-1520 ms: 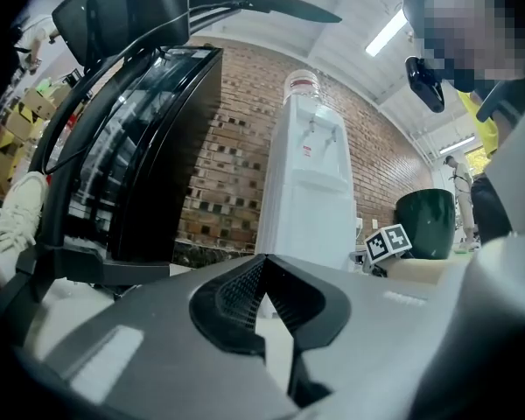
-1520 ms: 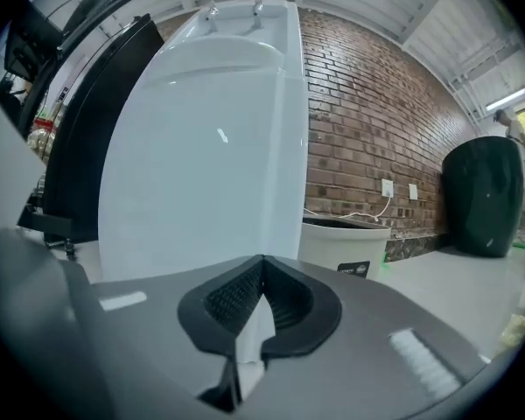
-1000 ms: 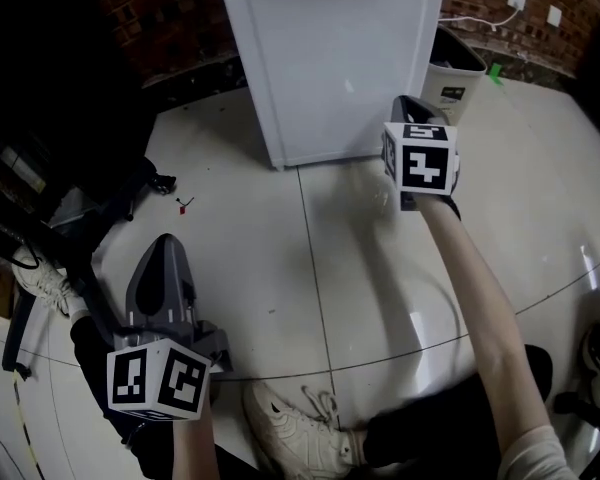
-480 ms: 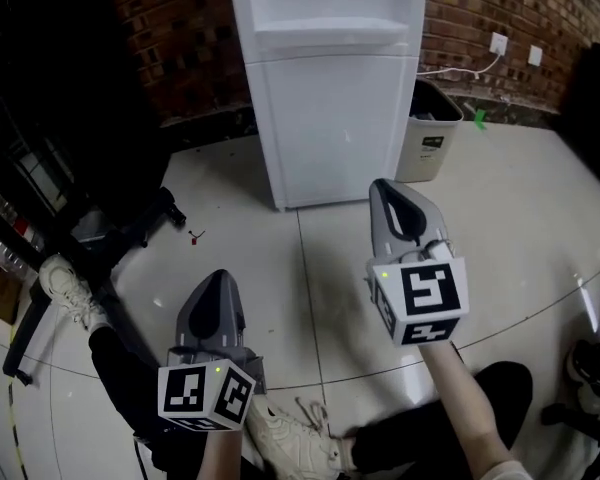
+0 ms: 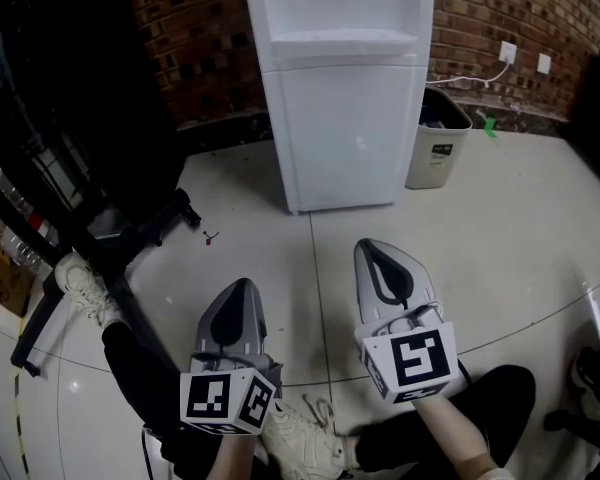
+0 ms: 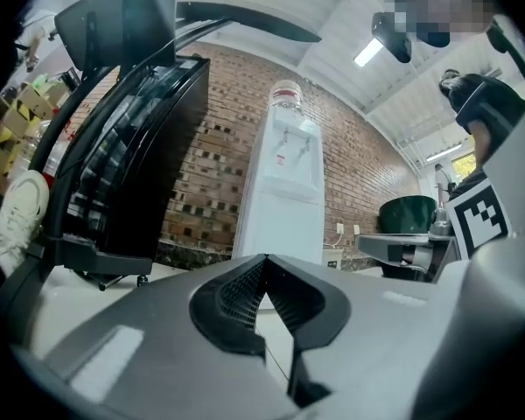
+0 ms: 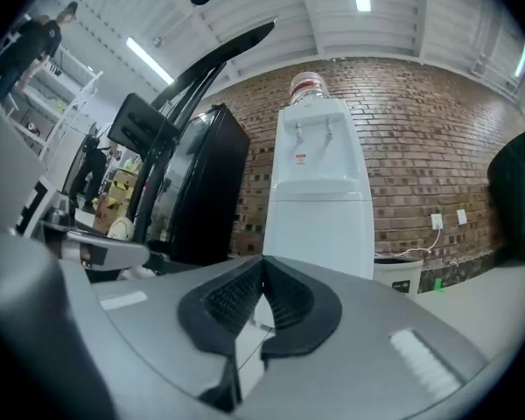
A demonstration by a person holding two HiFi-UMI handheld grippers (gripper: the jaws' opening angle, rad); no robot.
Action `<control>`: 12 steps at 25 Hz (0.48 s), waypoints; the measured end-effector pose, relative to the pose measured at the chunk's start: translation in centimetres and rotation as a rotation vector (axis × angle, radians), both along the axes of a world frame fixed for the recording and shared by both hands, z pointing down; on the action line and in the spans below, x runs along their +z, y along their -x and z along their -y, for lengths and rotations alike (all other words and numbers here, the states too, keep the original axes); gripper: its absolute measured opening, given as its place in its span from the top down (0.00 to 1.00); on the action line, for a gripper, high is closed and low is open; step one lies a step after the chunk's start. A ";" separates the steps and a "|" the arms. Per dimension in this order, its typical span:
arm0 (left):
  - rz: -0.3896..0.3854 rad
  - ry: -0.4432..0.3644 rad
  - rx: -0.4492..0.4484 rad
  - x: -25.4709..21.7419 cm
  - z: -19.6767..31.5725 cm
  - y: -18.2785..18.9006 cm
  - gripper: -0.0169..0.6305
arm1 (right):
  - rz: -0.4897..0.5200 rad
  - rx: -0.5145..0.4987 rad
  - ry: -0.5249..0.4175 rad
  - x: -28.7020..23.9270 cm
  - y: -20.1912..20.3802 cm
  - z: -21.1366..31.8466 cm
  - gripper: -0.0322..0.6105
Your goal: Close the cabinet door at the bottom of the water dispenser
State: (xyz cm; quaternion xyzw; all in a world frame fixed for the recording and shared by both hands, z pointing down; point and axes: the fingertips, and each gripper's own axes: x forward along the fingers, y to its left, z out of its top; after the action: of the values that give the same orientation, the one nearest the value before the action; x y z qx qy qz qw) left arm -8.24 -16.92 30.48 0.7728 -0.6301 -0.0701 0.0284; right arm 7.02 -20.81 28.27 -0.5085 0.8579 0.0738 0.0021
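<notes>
Cabinet door [image 5: 345,133] — shut flush, long axis vertical, facing outward

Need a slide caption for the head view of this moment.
Left gripper and right gripper, both shut and empty, over the floor before the dispenser, its door closed.

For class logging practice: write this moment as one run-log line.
white water dispenser: bottom cabinet door shut | left gripper: shut, empty | right gripper: shut, empty

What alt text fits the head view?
White water dispenser stands against a brick wall, its bottom door apparently shut. The left gripper and right gripper sit low in frame, jaws together, empty, apart from it. A bin stands beside it.
</notes>
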 end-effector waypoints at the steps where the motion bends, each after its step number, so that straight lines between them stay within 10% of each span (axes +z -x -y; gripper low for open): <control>1: 0.000 -0.004 -0.007 -0.1 0.0 0.2 0.95 | 0.004 -0.005 0.006 0.1 0.2 -0.1 0.95; 12: 0.028 -0.055 -0.027 -1.4 -0.6 0.5 0.95 | -0.019 -0.029 -0.023 -0.3 1.5 -1.9 0.95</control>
State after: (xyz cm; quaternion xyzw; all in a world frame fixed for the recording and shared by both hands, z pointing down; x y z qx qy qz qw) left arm -8.70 -16.37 29.07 0.7658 -0.6385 -0.0772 -0.0026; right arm 5.55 -18.94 27.99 -0.4954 0.8642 0.0884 0.0008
